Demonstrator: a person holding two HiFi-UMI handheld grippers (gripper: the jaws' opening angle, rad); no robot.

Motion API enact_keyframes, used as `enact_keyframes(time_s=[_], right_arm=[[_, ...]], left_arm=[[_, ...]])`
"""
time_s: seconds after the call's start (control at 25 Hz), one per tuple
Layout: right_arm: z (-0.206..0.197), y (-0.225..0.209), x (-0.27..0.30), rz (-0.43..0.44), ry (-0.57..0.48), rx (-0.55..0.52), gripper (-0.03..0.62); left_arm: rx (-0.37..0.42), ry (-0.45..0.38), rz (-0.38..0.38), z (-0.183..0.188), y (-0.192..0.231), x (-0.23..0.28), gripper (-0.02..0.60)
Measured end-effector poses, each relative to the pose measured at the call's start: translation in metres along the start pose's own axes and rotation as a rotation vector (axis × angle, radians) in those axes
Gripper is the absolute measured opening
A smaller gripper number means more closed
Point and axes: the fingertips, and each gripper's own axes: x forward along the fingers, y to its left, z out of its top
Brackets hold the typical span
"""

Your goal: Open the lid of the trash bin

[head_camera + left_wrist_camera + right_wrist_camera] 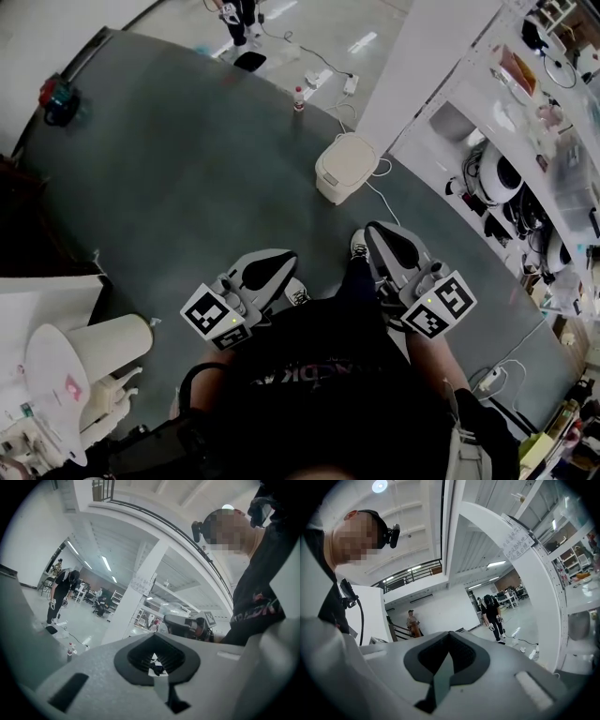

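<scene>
Jaws closed, empty; trash bin (345,167) stands well ahead.

Soft, even overhead light fills the head view. The grey floor (169,187) is matt with only faint shadows, and the pale floor (319,23) beyond shows glare streaks. Lines bow toward the edges. Both gripper views are round fisheye pictures with black corners. Strip lights (106,563) and a round lamp (379,485) burn white. The left hand-held gripper (154,643), close to the lens, looks perhaps slightly soft.
</scene>
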Motion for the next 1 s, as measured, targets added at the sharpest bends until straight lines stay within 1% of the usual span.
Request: enact_keyframes(time_s=[0.32,0.56,0.84,1.0], right_arm=[[0.012,-0.027,0.01,0.03,0.021,-0.003,0.008],[0.025,-0.065,0.015,0.04,0.035,0.013,0.008],[0.035,-0.116,0.02,0.028,0.042,0.04,0.008],[0.037,-0.142,0.027,0.011,0.049,0.048,0.008]], left_arm=[[-0.008,-0.022,0.044,0.008,0.01,0.018,0.002],[-0.04,-0.021,0.072,0.01,0.025,0.052,0.002],[-0.061,0.021,0.073,0.008,0.044,0.1,0.003],[-0.069,0.063,0.066,0.002,0.061,0.125,0.003]])
